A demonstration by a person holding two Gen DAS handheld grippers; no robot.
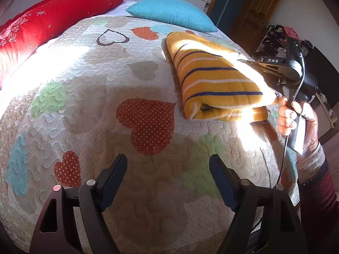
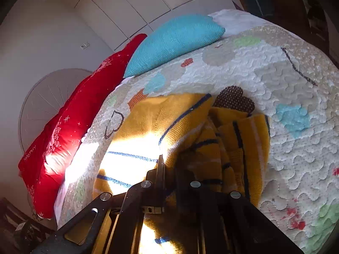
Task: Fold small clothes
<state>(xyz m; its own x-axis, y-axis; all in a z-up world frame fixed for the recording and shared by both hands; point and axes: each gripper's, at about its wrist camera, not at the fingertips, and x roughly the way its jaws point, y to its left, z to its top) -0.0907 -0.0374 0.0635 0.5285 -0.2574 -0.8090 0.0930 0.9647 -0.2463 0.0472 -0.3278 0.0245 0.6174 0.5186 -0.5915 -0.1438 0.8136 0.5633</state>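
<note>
A yellow knit garment with navy and white stripes (image 1: 211, 80) lies folded over on the right of the heart-patterned quilt (image 1: 127, 74). A hand (image 1: 296, 118) holds my right gripper (image 1: 243, 60) at the garment's right edge, where sun glare washes out the tips. In the right wrist view the two fingers of that gripper (image 2: 170, 160) stand close together with the yellow fabric (image 2: 169, 118) bunched at and around them, so it is shut on the cloth. My left gripper (image 1: 168, 165) hovers open over bare quilt, well in front and left of the garment, holding nothing.
A long red pillow (image 1: 53, 19) and a teal cushion (image 1: 171, 13) lie along the far side of the bed. The bed's right edge drops off beside a wooden door (image 1: 258, 10) and a cluttered shelf (image 1: 279, 38). A cable hangs from the right gripper.
</note>
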